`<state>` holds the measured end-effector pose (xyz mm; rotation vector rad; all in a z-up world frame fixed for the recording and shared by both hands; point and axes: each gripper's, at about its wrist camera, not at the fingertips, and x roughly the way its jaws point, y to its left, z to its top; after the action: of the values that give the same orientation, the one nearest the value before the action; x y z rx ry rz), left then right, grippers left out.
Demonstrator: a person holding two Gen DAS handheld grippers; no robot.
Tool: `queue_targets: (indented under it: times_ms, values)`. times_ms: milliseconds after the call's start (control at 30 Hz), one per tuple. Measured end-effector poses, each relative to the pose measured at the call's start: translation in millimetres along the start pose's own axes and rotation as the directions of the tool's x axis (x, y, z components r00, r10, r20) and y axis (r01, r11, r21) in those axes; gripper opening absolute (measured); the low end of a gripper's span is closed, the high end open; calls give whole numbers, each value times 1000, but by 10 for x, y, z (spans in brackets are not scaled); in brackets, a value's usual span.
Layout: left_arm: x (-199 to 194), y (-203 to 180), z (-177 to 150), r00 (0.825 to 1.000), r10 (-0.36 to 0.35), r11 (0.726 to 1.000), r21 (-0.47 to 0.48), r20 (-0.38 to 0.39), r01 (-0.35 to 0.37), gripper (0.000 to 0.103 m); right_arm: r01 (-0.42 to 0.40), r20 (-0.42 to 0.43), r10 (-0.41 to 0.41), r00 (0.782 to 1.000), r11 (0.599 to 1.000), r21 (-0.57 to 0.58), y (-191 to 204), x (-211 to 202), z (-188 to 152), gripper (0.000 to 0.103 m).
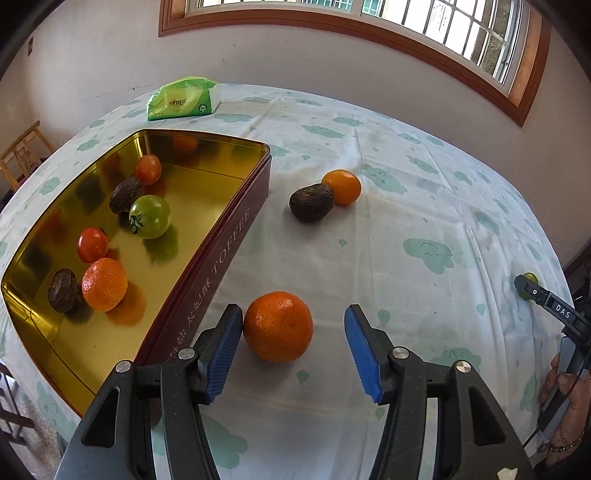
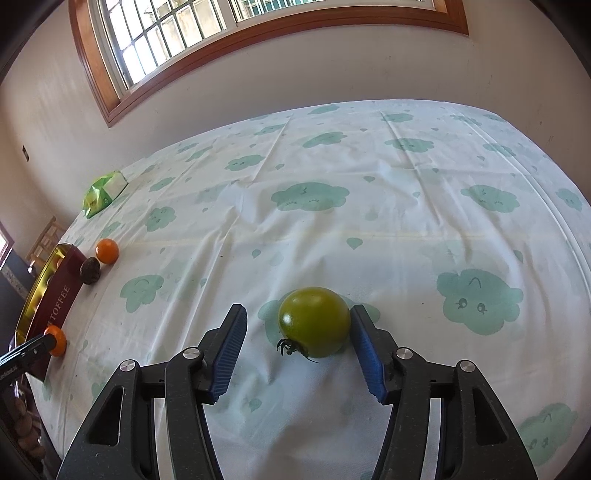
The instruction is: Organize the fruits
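Left wrist view: counter (image 1: pixel 424 206) under a white cloth printed with green clouds, filling most of the scene beneath a wood-framed window (image 1: pixel 369 14). At left, a large open toffee tin (image 1: pixel 229 236) with a gold interior, already holding two red tomatoes, a green one, an orange and two dark wrinkled fruits. Green tissue pack (image 1: pixel 184 99) at the far edge, well apart from everything else.

Next in size, the left gripper (image 1: pixel 293 350), jaws spread wide and holding nothing. Directly between them, a mandarin (image 1: pixel 277 326) resting on the cloth, touching or nearly touching the left blue pad, with a clear gap to the right one. Round, so no long axis to line up with. Tin wall just beside the left jaw: probably the one thing to crowd a closing grip.

Farther off, a dark wrinkled fruit (image 1: pixel 311 202) touching a smaller orange (image 1: pixel 341 187), both loose on the cloth near the tin's far corner.

Right wrist view: right gripper (image 2: pixel 298 350), also wide open and empty. Green tomato (image 2: pixel 314 320) lying between the jaws, hard against the right pad, stem turned toward the camera and left. Open cloth all around it, nothing in the way. Each fruit nearest its own gripper.
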<state>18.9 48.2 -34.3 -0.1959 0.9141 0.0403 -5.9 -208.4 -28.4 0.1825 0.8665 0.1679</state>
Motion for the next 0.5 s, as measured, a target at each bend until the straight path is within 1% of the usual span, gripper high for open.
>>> queue_targets:
  times_ms: [100, 167, 200, 233, 267, 300, 367, 433, 500]
  values:
    - [108, -27, 38, 999, -7, 1000, -6, -36, 7, 54, -2, 0, 2, 1000, 1000, 1, 0, -2, 1, 59]
    - [195, -30, 11, 997, -27, 1000, -16, -74, 26, 50, -5, 1, 5, 1000, 1000, 3, 0, -4, 0, 59]
    - [191, -54, -7, 998, -12, 1000, 3, -60, 12, 47, -7, 1, 7, 1000, 1000, 4, 0, -3, 2, 59]
    - [196, -89, -21, 998, -6, 1000, 27, -57, 8, 40, -8, 1, 8, 1000, 1000, 5, -1, -2, 3, 59]
    - [202, -119, -32, 999, 3, 999, 50, -54, 0, 40, -9, 1, 9, 1000, 1000, 5, 0, -2, 4, 60]
    - [206, -139, -37, 999, -4, 998, 69, -53, 8, 31, -10, 1, 10, 1000, 1000, 6, 0, -2, 4, 60]
    - [200, -166, -45, 999, -3, 996, 94, -54, 9, 30, -13, 2, 13, 1000, 1000, 8, -4, -2, 5, 60]
    - [175, -165, -48, 997, -39, 996, 81, -71, 44, 29, -12, 1, 12, 1000, 1000, 7, -5, 0, 5, 60]
    - [112, -198, -49, 996, -60, 995, 79, -65, 66, 29, -8, 0, 8, 1000, 1000, 4, -4, 1, 6, 60]
